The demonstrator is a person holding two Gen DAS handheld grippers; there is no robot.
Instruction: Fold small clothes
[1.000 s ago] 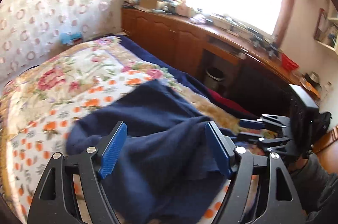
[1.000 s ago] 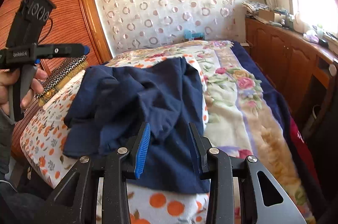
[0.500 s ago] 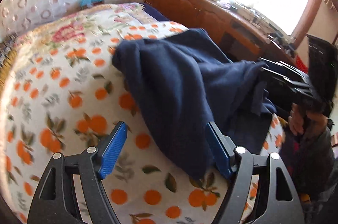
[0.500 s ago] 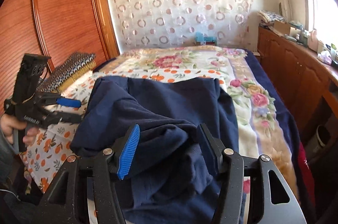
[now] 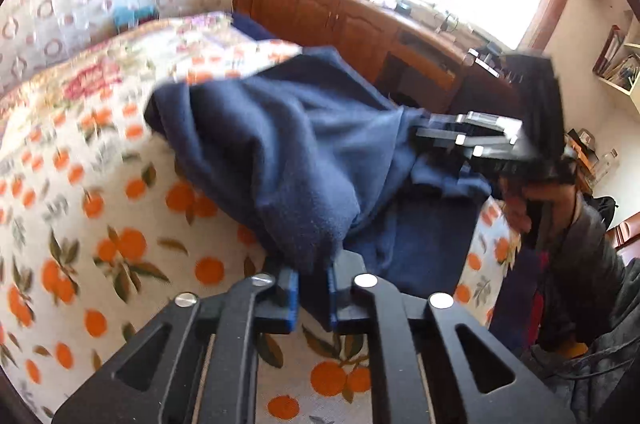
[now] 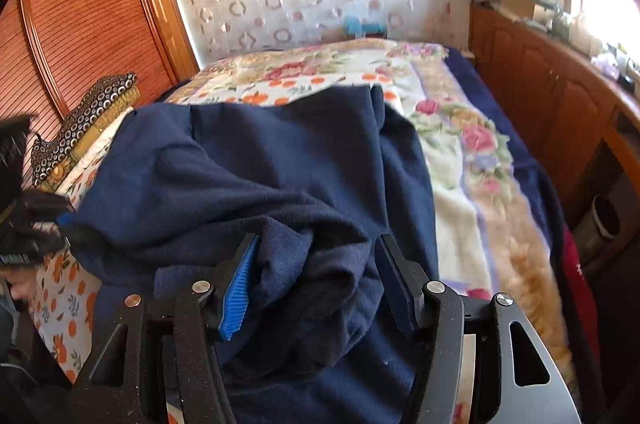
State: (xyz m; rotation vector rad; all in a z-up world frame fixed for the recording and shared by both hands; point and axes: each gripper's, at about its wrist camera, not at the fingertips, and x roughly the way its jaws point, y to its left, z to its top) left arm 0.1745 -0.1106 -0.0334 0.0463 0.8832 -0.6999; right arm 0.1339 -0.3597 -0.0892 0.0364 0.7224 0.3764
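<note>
A navy fleece garment [image 5: 280, 151] lies rumpled on the orange-print bed cover [image 5: 100, 224]. My left gripper [image 5: 313, 288] is closing its jaws, and the blue pads pinch a hanging corner of the garment's near edge. In the right wrist view the same garment [image 6: 260, 163] spreads across the bed, with a bunched fold sitting between the wide-apart jaws of my right gripper [image 6: 316, 276], which is open. The right gripper [image 5: 440, 135] also shows blurred at the garment's far side in the left wrist view. The left gripper [image 6: 28, 224] shows as a dark blur at the left edge.
A wooden cabinet run with a cluttered top [image 6: 540, 83] lines the bed's right side, with a bin [image 6: 604, 220] below it. A slatted wardrobe [image 6: 80, 23] and a patterned cushion [image 6: 92, 111] stand on the left. A person's grey sleeve [image 5: 580, 264] is beside the bed.
My left gripper dropped to the garment's near edge and went from wide open to pinching it. My right gripper's jaws widened and moved in over the bunched cloth.
</note>
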